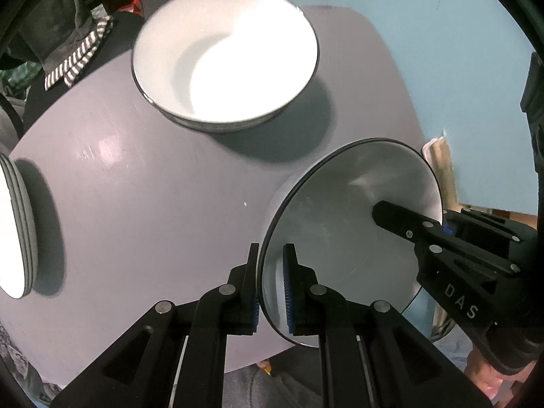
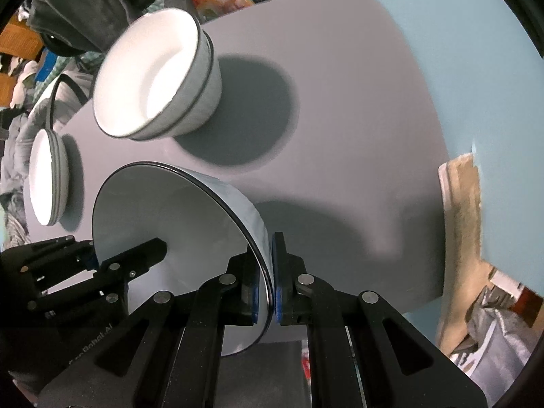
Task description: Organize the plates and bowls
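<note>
I have both grippers clamped on one bowl [image 1: 346, 231], held above the near edge of the table [image 1: 153, 187]: left gripper [image 1: 272, 289] on its left rim, right gripper [image 2: 270, 282] on its right. Farther off stand stacked bowls [image 2: 153, 78]; far left, probably a plate stack [image 2: 47, 176].

Plenty of bare surface [image 2: 357, 102] on the wall side, nothing parked there. The bowl stack [image 2: 156, 74] blocks the far middle, and the plate stack [image 2: 47, 176] sits at the left edge, with a open lane between them.
</note>
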### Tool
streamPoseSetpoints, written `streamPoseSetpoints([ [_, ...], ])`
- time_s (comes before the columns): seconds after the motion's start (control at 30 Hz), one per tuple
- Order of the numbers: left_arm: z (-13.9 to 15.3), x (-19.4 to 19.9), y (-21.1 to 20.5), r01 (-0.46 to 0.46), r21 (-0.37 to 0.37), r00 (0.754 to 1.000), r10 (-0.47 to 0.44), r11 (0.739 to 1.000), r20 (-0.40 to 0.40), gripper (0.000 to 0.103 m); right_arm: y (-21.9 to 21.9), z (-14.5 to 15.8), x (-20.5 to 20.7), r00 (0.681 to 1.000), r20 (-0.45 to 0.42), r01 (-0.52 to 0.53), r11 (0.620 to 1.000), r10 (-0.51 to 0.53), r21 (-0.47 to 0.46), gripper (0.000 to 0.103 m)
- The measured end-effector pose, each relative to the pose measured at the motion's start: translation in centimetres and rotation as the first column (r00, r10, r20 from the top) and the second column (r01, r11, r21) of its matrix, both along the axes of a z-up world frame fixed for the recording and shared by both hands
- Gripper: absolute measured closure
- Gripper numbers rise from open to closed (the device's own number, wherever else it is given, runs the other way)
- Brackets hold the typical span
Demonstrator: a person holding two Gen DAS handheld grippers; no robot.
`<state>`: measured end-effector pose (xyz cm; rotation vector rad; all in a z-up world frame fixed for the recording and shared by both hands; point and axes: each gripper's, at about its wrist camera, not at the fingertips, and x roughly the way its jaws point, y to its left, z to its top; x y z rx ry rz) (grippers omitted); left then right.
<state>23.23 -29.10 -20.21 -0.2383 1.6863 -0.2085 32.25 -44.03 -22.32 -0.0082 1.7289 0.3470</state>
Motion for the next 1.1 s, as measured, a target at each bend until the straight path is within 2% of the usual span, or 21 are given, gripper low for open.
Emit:
streamPoseSetpoints([
  [0.43,3.6,1.6,2.9,-0.019,0.019,0.996,0.018,1.000,0.082,0.092,0.6,2.4,1.0,0.998,0.059,-0.039,0.999,0.038,0.017,0.096],
  [0.77,5.3,3.5,4.8,-0.071,0.022,0.992,0.068,0.997,0.104,0.092,3.9,4.1,3.0,0.993,0.082,-0.086,0.996,0.083,0.024,0.096],
  [1.1,5.2,6.5,7.3,-0.123,0.035,0.986,0.118,0.992,0.118,0.092,6.9,3.8,5.7,0.989,0.084,-0.122,0.992,0.119,0.033,0.096],
])
